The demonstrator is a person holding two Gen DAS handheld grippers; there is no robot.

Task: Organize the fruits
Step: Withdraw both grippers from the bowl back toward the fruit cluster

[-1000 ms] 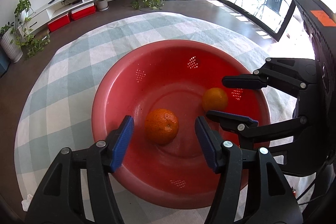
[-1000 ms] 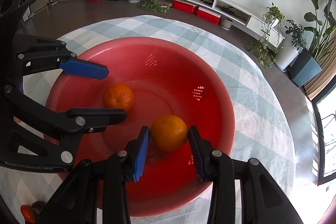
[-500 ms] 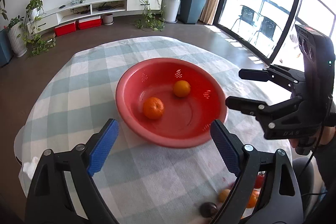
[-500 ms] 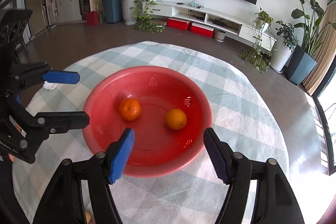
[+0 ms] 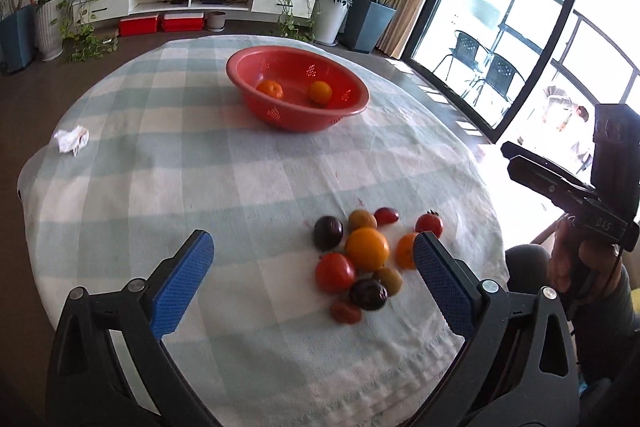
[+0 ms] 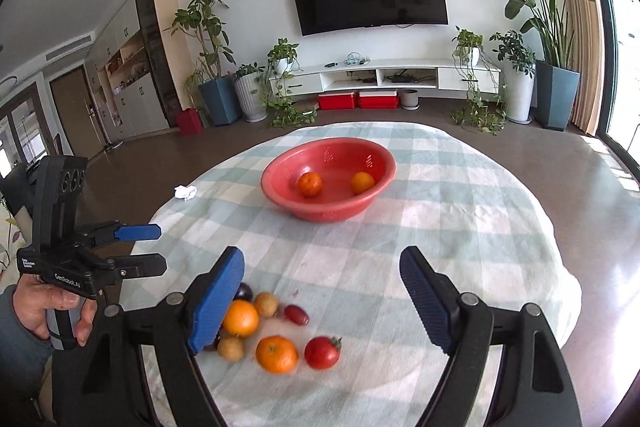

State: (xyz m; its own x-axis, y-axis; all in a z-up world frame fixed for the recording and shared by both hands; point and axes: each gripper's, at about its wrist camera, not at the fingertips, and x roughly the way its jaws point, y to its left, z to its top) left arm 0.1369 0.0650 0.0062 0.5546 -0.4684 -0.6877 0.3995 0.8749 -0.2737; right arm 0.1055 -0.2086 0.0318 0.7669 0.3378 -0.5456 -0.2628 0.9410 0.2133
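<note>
**Pulled back from the bowl, both grippers empty over the loose fruit**

Both grippers have backed well away from the red colander bowl (image 5: 297, 95) since a second ago, when each hung inside it over an orange; the two oranges they flanked now lie apart on its floor, the darker one (image 5: 270, 89) left of the paler one (image 5: 320, 92). The left gripper (image 5: 312, 281) has its jaws spread wide and holds nothing; the right gripper (image 6: 322, 301) is likewise released and empty.

The remaining fruit sits in a tight cluster on the checked tablecloth (image 5: 200, 163), well on the near side of the bowl: a large orange (image 5: 367, 249) at its middle, a red tomato (image 5: 335, 272) touching it, a dark plum (image 5: 328, 233) just beside, and several smaller pieces packed around.

Risks, as I judge them: the pieces touch, so closing on one could nudge its neighbours, and round, smooth-skinned fruit rolls freely. The cluster lies near the table edge farthest from the bowl, where a knocked piece could drop off. The tomato looks soft and thin-skinned, so a hard squeeze might split it; the dimpled orange peel should grip better against the ribbed blue pads (image 5: 182, 283). The cloth is loose and rumpled, so a dragging finger could bunch it.

A crumpled white tissue (image 5: 72, 140) lies left of the bowl.
</note>
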